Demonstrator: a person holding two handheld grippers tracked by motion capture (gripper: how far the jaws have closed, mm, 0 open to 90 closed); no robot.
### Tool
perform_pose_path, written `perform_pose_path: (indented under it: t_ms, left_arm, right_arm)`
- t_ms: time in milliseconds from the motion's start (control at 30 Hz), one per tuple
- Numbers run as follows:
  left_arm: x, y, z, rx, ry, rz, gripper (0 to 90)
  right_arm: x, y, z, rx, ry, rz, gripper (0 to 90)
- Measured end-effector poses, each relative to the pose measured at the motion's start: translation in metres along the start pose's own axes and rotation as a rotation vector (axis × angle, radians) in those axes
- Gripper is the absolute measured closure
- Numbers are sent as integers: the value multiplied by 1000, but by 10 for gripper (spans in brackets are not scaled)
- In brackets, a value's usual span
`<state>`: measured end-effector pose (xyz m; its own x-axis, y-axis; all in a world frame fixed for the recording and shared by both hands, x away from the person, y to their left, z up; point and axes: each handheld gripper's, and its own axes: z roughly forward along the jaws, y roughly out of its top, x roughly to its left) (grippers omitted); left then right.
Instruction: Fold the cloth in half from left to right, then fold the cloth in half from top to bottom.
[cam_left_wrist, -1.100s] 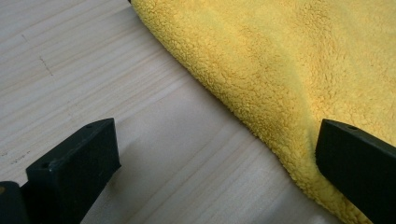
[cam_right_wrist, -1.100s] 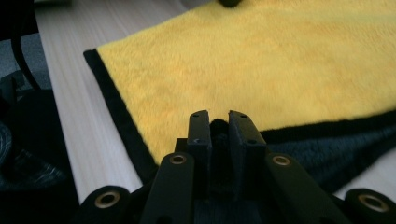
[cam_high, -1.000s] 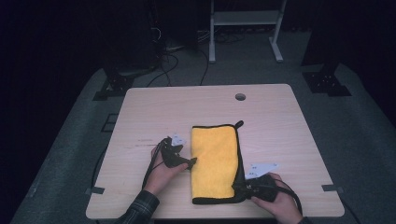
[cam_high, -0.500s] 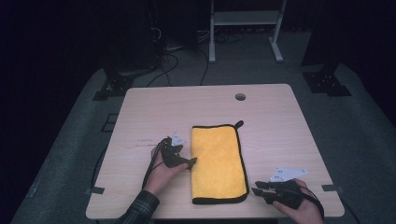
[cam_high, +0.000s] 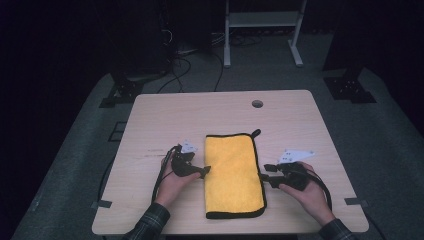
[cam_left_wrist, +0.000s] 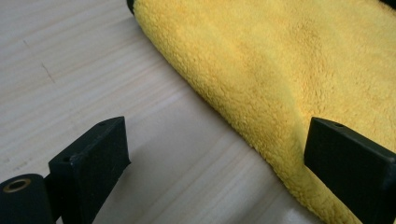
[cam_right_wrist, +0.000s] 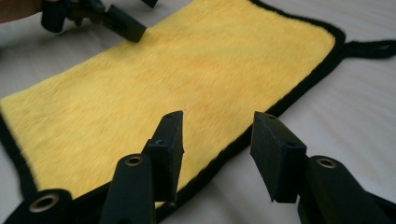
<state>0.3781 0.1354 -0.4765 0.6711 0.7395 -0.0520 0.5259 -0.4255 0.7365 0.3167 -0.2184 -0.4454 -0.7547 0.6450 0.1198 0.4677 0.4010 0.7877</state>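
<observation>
High view, yellow cloth (cam_high: 234, 175) between left gripper (cam_high: 204, 170), right gripper (cam_high: 263, 175)

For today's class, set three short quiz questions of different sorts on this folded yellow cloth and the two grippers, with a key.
1. True or false: the left gripper is shut on the yellow cloth.
2. Multiple choice: the black hanging loop sits at the cloth's A) near left corner, B) far right corner, C) near right corner.
3. Fill in: the right gripper meets the cloth at its ____ long edge, the one with black trim.

Key
1. False; its jaws stand apart, one over the wooden table, one over the cloth's folded edge.
2. B.
3. Right.
</observation>
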Motion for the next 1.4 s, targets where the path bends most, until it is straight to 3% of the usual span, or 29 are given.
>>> perform_pose_path:
  t_ms: [167, 433, 633, 800, 1100, 1233, 1400]
  left_arm:
    - [5, 6, 0, 3, 0, 9, 61]
    - [17, 19, 4, 7, 2, 7, 213]
    - [27, 32, 6, -21, 7, -2, 287]
    - [35, 46, 11, -37, 2, -5, 301]
    - [45, 65, 31, -44, -34, 11, 380]
    - [47, 69, 41, -28, -49, 6, 392]
    - [49, 67, 50, -3, -47, 8, 395]
  right_arm:
    - [-13, 17, 18, -6, -16, -5, 514]
    - [-35, 41, 44, 0, -39, 0, 506]
    - [-53, 59, 62, -13, -46, 17, 496]
    - [-70, 69, 79, 14, -67, 36, 495]
    - [-101, 75, 101, 44, -93, 95, 487]
    - [-107, 71, 107, 48, -85, 114, 487]
    - [-108, 67, 114, 69, -96, 93, 476]
